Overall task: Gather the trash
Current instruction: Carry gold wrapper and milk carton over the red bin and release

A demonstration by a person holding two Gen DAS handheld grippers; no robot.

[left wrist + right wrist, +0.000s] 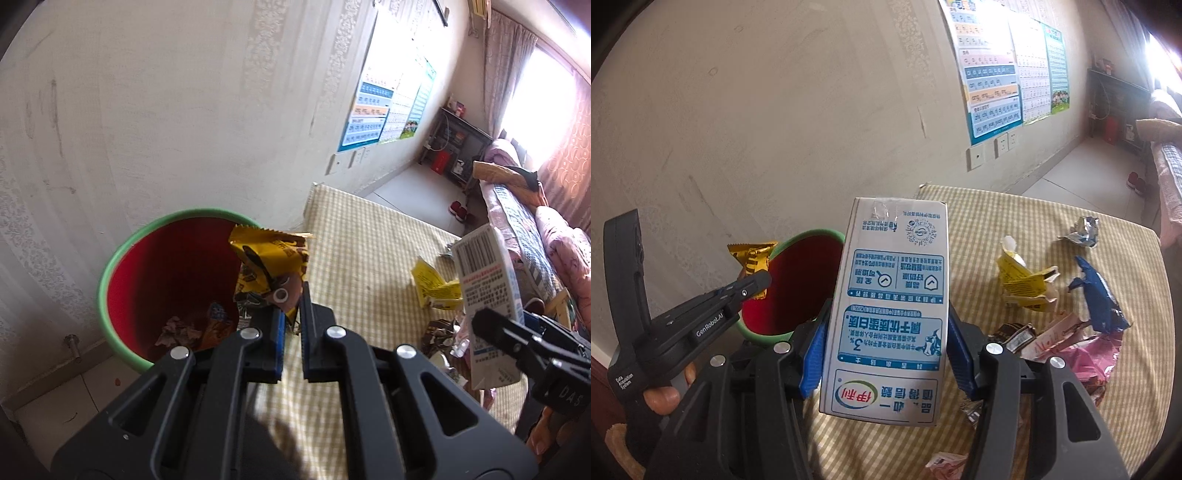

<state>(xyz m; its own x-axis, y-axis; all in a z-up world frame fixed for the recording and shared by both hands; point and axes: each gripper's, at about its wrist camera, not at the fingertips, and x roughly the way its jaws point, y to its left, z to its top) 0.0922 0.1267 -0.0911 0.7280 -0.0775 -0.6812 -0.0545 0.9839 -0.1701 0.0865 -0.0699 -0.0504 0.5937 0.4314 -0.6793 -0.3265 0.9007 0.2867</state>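
My left gripper (293, 306) is shut on a crumpled yellow and brown snack wrapper (269, 266), which hangs over the right rim of a red bin with a green rim (110, 266). In the right wrist view the same wrapper (751, 254) sticks out of the left gripper (755, 284) beside the bin (812, 234). My right gripper (890, 314) is shut on a white and blue milk carton (894, 280), held upright between the blue pads (812, 354) above the table edge. From the left wrist view, the carton (487, 280) and right gripper (491, 326) are at the right.
The checked tablecloth (997, 221) carries a crushed yellow box (1027, 280), a blue wrapper (1100, 299), a silver wrapper (1082, 229) and pink packaging (1082, 354). Trash (192, 328) lies in the bin's bottom. The wall stands just behind the bin. A bed (535, 229) is at the right.
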